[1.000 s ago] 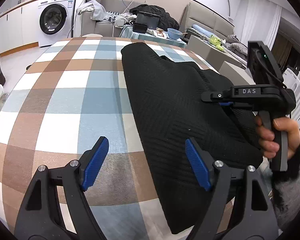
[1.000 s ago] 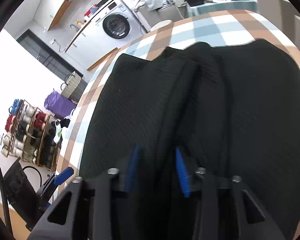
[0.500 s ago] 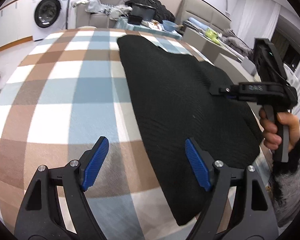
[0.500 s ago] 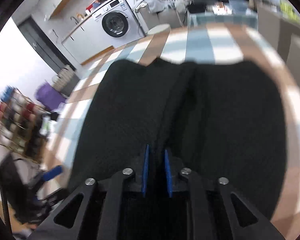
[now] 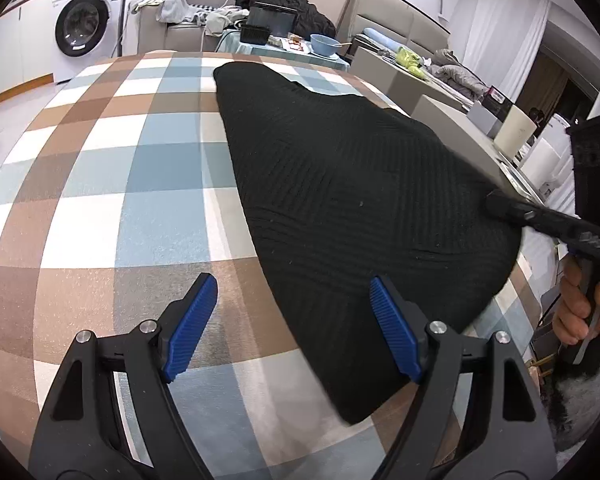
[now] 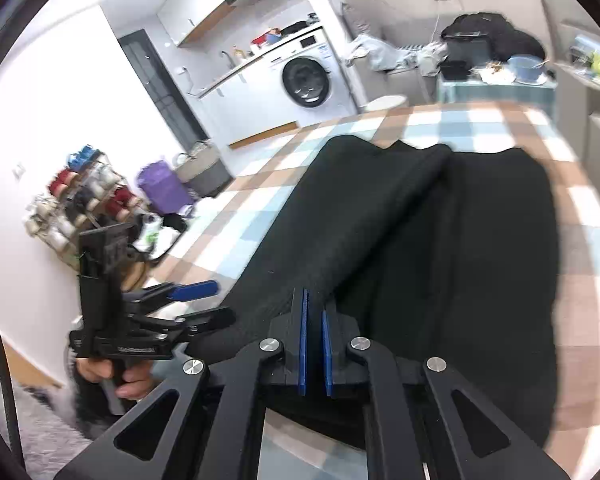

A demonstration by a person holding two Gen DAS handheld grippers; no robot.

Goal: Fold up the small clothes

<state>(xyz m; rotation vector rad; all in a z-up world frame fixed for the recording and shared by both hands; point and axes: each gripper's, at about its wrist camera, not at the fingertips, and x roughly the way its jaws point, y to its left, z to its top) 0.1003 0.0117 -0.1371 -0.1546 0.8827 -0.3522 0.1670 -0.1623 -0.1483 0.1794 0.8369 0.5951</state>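
Note:
A black knit garment (image 5: 340,200) lies flat along the right half of the checked tablecloth (image 5: 120,180); in the right wrist view the garment (image 6: 460,260) shows a lengthwise ridge down its middle. My left gripper (image 5: 292,328) is open over the garment's near left edge, its right pad above the cloth and its left pad above bare tablecloth. My right gripper (image 6: 315,304) is shut, pads almost touching, at the near end of the ridge, and I see no cloth pinched between them. In the left wrist view the right gripper (image 5: 496,202) reaches just to the garment's right edge.
Past the far table edge stand a washing machine (image 5: 82,26), a sofa piled with clothes and a low table with a blue bowl (image 5: 324,44). A shoe rack (image 6: 80,200) and a purple bag (image 6: 162,188) sit on the floor to the left. A hand (image 5: 580,312) holds the right gripper.
The right gripper's pads have closed from a grip on a fold to nearly touching, and it has drawn back toward the garment's edge. The left gripper has barely moved.

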